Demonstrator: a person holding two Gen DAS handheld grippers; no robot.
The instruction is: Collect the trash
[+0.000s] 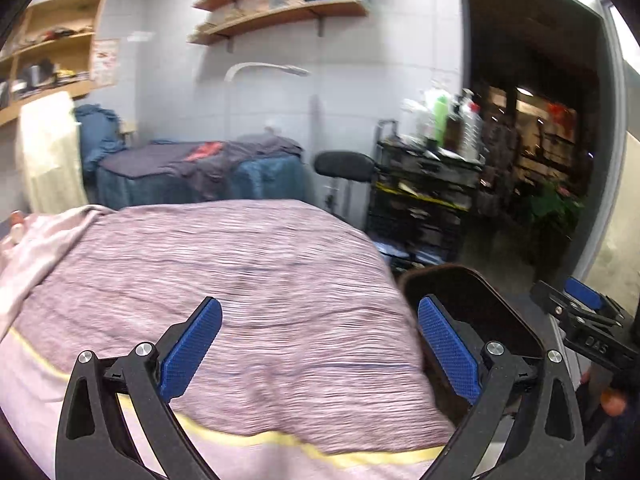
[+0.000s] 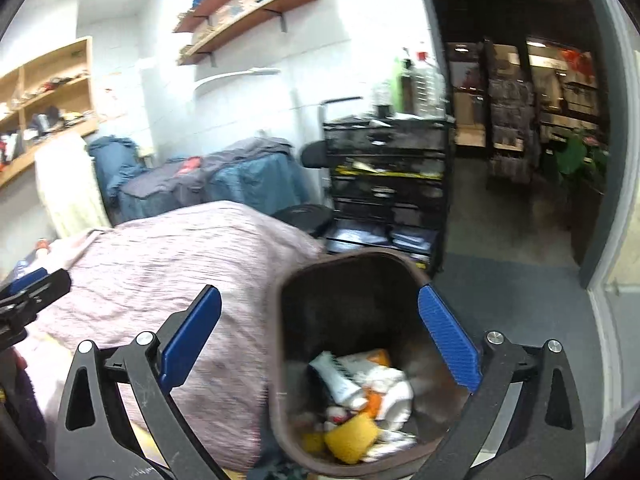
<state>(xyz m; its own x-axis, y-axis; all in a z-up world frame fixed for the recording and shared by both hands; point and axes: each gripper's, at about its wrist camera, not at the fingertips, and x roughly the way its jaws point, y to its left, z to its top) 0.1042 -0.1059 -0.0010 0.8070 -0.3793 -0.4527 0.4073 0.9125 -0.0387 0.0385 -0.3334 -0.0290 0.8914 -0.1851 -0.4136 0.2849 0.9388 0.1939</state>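
Left of the brown bin [image 2: 296, 432] lies a pink-covered bed [image 2: 168, 264], over which the left gripper [image 1: 320, 344] hangs spread and empty, while the right gripper [image 2: 320, 344], likewise released, hangs above the upright, open-topped bin holding the trash [image 2: 360, 396]: a white tube lying slantwise, crumpled paper and yellow scraps.

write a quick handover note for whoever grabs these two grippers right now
Left gripper: open, empty, over the pink-covered bed.
Right gripper: open, empty, above the brown bin.
The bin stands beside the bed and holds trash: white wrappers, a tube, yellow and orange pieces.
Done: some trash binned.
Left: no loose trash shows on the bed's visible part; check elsewhere.
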